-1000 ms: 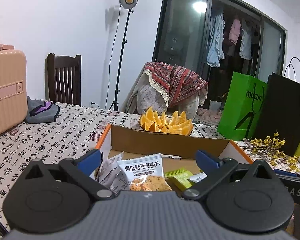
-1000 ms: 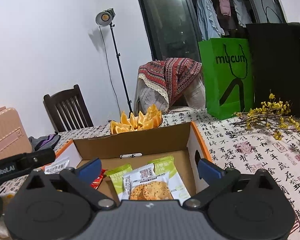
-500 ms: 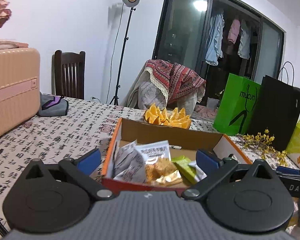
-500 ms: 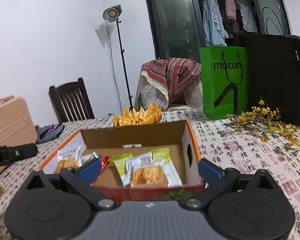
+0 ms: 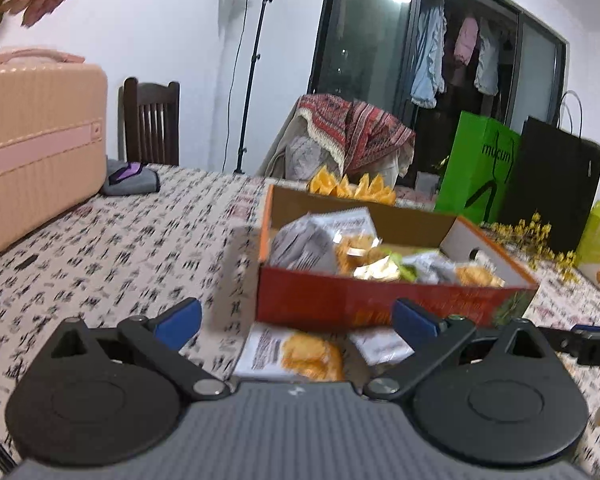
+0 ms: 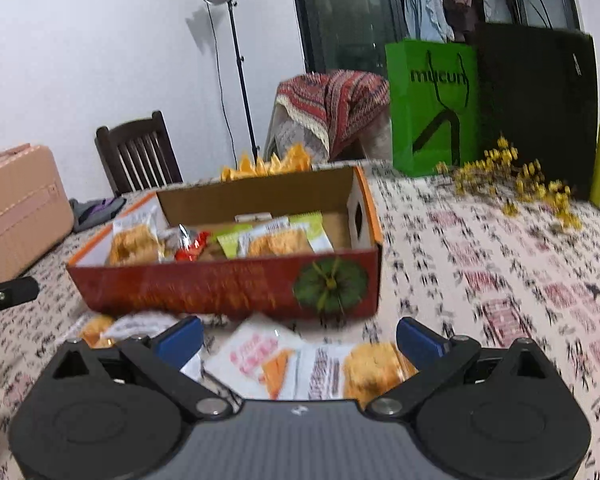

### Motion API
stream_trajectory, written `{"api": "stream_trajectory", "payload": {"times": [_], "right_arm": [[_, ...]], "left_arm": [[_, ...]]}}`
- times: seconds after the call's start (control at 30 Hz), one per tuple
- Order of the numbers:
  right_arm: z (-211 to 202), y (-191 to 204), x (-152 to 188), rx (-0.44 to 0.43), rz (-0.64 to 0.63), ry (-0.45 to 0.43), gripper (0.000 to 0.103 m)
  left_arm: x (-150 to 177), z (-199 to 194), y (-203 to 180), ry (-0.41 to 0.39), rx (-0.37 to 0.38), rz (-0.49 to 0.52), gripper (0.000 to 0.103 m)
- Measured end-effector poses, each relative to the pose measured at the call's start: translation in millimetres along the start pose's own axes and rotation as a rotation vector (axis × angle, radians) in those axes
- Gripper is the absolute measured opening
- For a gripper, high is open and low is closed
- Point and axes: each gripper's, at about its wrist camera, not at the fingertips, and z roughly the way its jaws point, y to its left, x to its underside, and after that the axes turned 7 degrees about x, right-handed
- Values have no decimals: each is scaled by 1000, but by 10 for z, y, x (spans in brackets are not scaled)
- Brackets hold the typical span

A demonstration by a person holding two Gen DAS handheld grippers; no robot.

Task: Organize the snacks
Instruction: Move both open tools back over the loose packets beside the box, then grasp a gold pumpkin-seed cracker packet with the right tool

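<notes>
A red cardboard box stands on the patterned tablecloth with several snack packets inside. More packets lie loose on the cloth in front of it: a cookie packet between my left gripper's fingers, and a pink-print packet plus a cookie packet under my right gripper. My left gripper and right gripper both stand open just short of the box's front wall, holding nothing. The other gripper's tip shows at each view's edge.
A pink suitcase stands at the left, a grey pouch beside it. Orange slices lie behind the box. A green bag, a black bag and yellow flowers occupy the right.
Both grippers have pulled back from above the box toward the near edge. The box's red front wall and the loose packets in front of it have come into view.
</notes>
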Motion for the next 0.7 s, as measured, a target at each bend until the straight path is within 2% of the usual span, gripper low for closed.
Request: {"api": "stream_trajectory", "payload": {"times": [0.3, 0.47, 0.7], "right_arm": [[25, -54, 204, -9, -15, 74, 103], [96, -23, 203, 43, -34, 94, 103], [208, -239, 95, 115, 21, 96, 103]], "left_arm": [[227, 23, 175, 19, 1, -14, 103], [246, 67, 191, 22, 6, -14, 103], [253, 99, 233, 26, 23, -38, 103]]}}
